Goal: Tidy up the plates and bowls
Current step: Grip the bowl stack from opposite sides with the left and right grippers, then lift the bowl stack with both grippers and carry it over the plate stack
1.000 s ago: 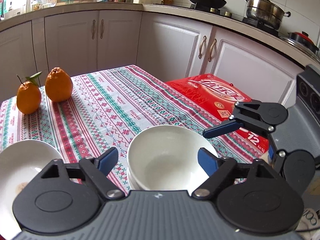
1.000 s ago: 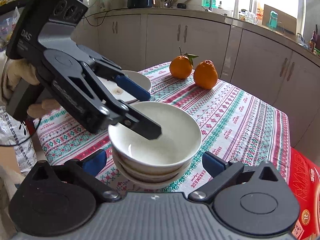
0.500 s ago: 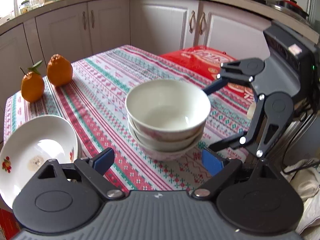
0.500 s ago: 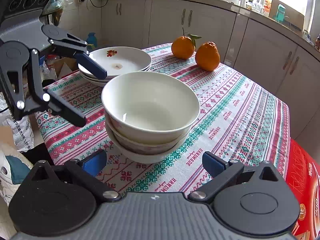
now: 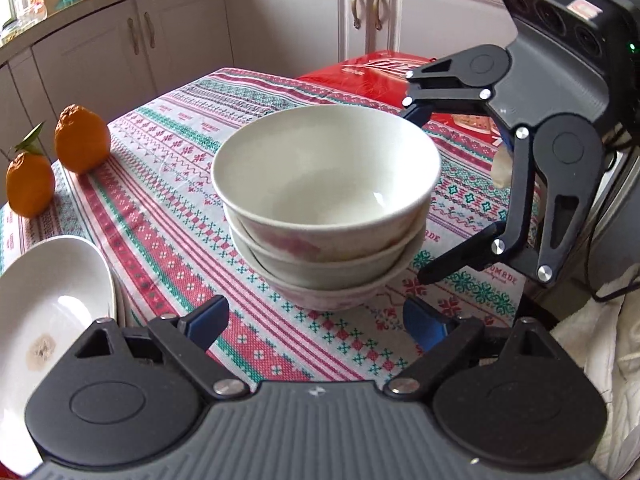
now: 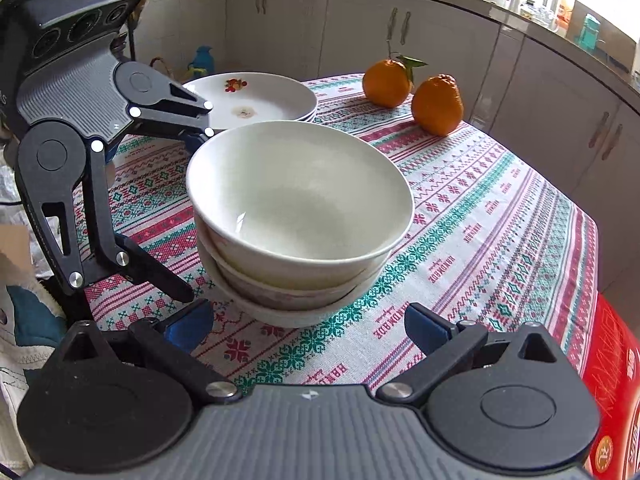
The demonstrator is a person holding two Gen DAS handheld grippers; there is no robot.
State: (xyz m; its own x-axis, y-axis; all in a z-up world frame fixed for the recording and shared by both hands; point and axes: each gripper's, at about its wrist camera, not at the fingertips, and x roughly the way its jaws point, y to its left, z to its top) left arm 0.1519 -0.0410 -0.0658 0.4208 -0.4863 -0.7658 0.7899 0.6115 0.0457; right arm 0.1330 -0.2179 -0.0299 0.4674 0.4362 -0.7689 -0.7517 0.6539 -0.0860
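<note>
A stack of three white bowls (image 5: 326,208) stands on the patterned tablecloth (image 5: 168,236); it also shows in the right wrist view (image 6: 298,220). A stack of white plates (image 6: 256,98) sits at the table's edge, seen at the lower left of the left wrist view (image 5: 48,312). My left gripper (image 5: 316,320) is open and empty, just short of the bowls; it appears from the right wrist view (image 6: 192,216) beside the stack. My right gripper (image 6: 308,326) is open and empty, close to the bowls on the opposite side, and appears in the left wrist view (image 5: 416,196).
Two oranges (image 6: 414,92) sit on the far side of the table, also seen in the left wrist view (image 5: 56,160). A red carton (image 5: 384,76) lies beyond the table edge. White cabinets (image 6: 360,32) surround the table.
Both grippers have drawn back and lowered from the bowl stack, staying open. The left gripper's finger, which reached over the top bowl's rim a second ago, is now clear of the bowls.
</note>
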